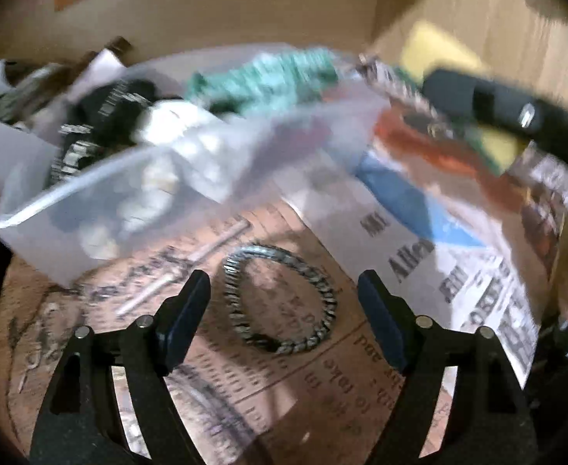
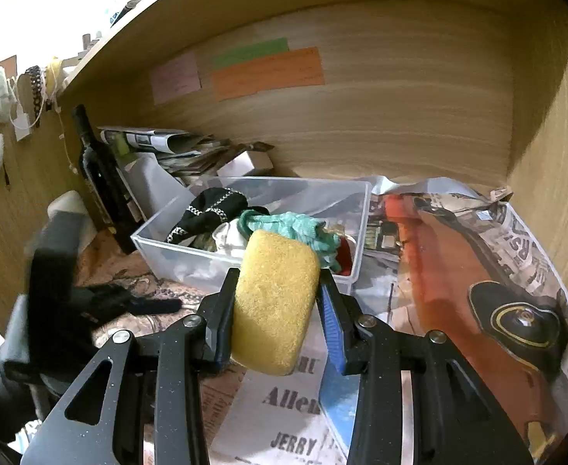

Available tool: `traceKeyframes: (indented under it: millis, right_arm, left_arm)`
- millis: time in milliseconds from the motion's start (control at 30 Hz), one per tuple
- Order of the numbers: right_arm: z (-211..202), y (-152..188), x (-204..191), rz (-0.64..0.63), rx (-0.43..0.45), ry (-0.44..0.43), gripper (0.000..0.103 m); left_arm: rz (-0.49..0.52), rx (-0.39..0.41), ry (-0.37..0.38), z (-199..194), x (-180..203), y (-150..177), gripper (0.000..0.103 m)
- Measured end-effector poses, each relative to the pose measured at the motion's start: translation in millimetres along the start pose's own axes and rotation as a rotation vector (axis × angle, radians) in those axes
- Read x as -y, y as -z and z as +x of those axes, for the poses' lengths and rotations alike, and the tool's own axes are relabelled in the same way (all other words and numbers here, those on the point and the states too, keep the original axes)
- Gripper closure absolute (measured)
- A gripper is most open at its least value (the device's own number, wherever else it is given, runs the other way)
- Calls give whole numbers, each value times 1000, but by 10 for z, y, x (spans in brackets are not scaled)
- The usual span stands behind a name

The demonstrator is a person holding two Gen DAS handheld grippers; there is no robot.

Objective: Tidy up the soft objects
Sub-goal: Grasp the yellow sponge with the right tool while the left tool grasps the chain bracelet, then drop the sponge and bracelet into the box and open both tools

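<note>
My right gripper (image 2: 278, 302) is shut on a yellow sponge (image 2: 274, 302) and holds it in front of a clear plastic bin (image 2: 175, 250). The bin holds a black cloth (image 2: 206, 209), a white cloth (image 2: 229, 236) and a teal cloth (image 2: 295, 228). In the left wrist view my left gripper (image 1: 284, 290) is open and empty just above a grey braided hair band (image 1: 282, 298) lying on the newspaper. The bin (image 1: 51, 228) shows blurred just beyond it. The right gripper's body (image 1: 489, 104) appears at the upper right there.
Newspaper (image 2: 458, 271) lines the wooden shelf floor. A dark bottle (image 2: 97, 178) and folded papers (image 2: 167, 147) stand at the back left. Coloured sticky notes (image 2: 264, 71) are on the back wall. The side wall (image 2: 555, 193) closes the right.
</note>
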State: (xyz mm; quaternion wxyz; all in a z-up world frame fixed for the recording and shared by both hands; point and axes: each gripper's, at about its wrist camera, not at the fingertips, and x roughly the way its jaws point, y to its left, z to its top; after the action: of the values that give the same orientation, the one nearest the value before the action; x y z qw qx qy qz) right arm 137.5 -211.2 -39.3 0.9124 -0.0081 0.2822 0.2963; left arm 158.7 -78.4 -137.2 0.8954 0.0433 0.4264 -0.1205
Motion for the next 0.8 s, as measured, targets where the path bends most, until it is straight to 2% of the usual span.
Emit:
traceKeyframes:
  millis: [33, 100, 233, 267, 300, 567, 700, 800]
  right_arm:
    - [2, 5, 9, 0, -3, -2, 68]
    - [17, 17, 14, 0, -8, -2, 67]
    - [41, 11, 14, -4, -8, -8, 67]
    - [44, 8, 6, -6, -8, -8, 68]
    - [49, 3, 0, -10, -7, -9, 67]
    - [77, -95, -45, -51, 17, -12, 68]
    - [137, -207, -118, -89, 27, -21, 68]
    - [221, -306, -183, -119, 27, -32, 68]
  left_arm:
    - [1, 1, 8, 13, 6, 1, 34]
    - [0, 14, 26, -16, -20, 3, 54]
    - [-9, 37, 28, -98, -78, 13, 69]
    - [-8, 45, 22, -131, -87, 32, 77]
    - [-5, 51, 15, -164, -94, 43, 81]
    - [-62, 182, -7, -733, -243, 51, 81]
    - [-86, 279, -25, -1088, -332, -77, 81]
    - [-114, 325, -33, -1209, -429, -207, 81]
